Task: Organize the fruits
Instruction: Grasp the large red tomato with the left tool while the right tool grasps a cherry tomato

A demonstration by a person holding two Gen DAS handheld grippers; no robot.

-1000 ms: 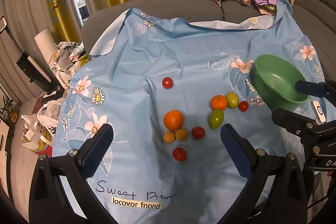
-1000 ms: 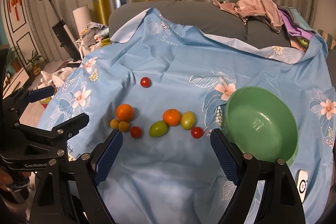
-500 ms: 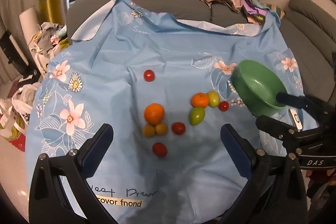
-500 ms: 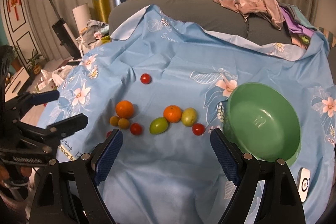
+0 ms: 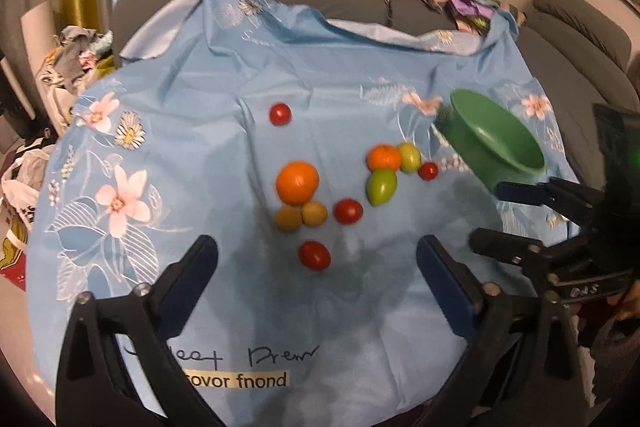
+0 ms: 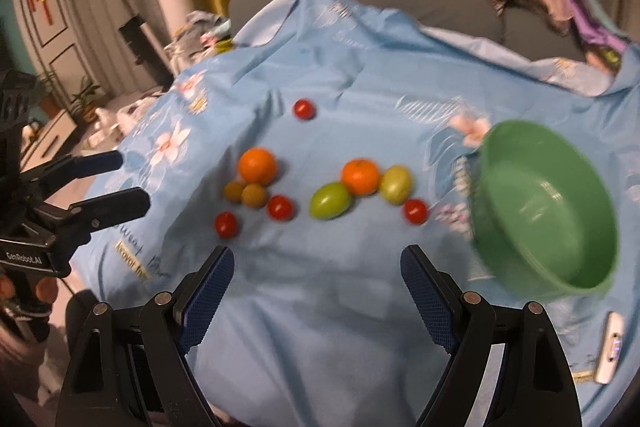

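Blue flowered cloth (image 5: 224,75) over the sofa carries all the fruit: oranges (image 5: 297,182), green fruits (image 5: 381,187) and small tomatoes (image 5: 314,255) lie loose beside an empty green bowl (image 6: 548,203). Nothing is sorted yet. Left claw (image 5: 316,261) and right claw (image 6: 316,267) hover wide, holding nothing

Ahead of your tool you have ten fruits on the cloth: two oranges (image 5: 297,182) (image 5: 384,157), four red tomatoes (image 5: 279,113) (image 5: 348,211) (image 5: 314,255) (image 5: 428,171), two green tomatoes (image 5: 381,186) (image 5: 409,157) and two small brownish-yellow fruits (image 5: 287,218) (image 5: 314,213). To the right of them you have one green bowl (image 5: 500,143).
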